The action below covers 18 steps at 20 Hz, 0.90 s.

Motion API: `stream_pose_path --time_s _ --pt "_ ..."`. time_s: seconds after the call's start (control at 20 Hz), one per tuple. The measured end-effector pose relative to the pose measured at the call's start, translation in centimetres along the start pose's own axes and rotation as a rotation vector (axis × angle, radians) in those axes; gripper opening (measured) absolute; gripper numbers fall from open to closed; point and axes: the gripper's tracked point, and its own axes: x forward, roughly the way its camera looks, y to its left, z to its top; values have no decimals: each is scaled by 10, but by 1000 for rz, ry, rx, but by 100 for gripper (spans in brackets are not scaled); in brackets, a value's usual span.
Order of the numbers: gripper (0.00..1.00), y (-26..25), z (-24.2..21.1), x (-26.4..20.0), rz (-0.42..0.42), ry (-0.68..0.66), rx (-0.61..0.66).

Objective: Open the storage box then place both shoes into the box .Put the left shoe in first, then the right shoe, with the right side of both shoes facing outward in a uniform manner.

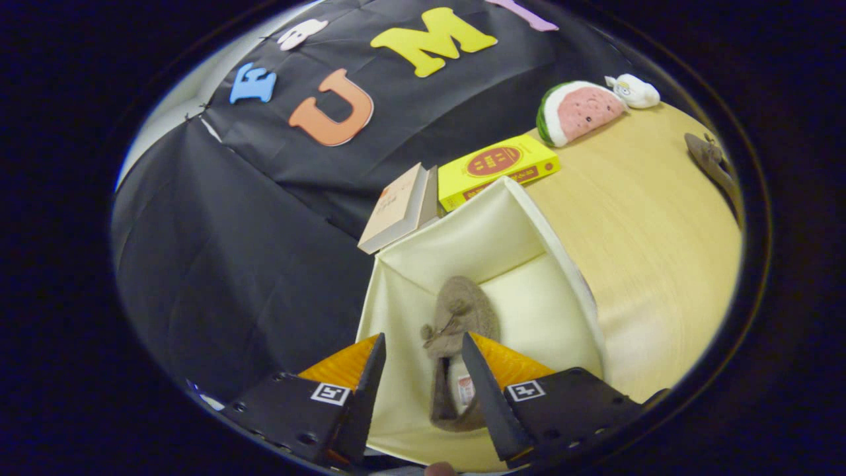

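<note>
Released gripper (420, 344) above the boxed left shoe (456, 344); right shoe (710, 162) lies lengthwise at far upper right.

A wooden table (648, 218) carries the open storage box (529, 218), two books (496, 168), a watermelon plush (581, 112) and a shoe (710, 162).

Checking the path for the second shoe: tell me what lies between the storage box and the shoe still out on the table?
Gripper view: bare wooden tabletop lies between the storage box and the far shoe. The tongs stand open over the shoe in the box.
</note>
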Motion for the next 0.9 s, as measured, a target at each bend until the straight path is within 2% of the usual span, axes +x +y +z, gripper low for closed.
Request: stream_pose_path --time_s 0.2,0.45,0.55,0.65,0.9 --pt "80 3 3 -44 79 -60 -198" --pt "87 -22 50 -115 77 -247 -463" --pt "87 -48 79 -150 47 -318 -526" --pt "93 -85 112 -186 -8 -387 -565" --pt "93 -209 166 -256 -197 -454 -688"
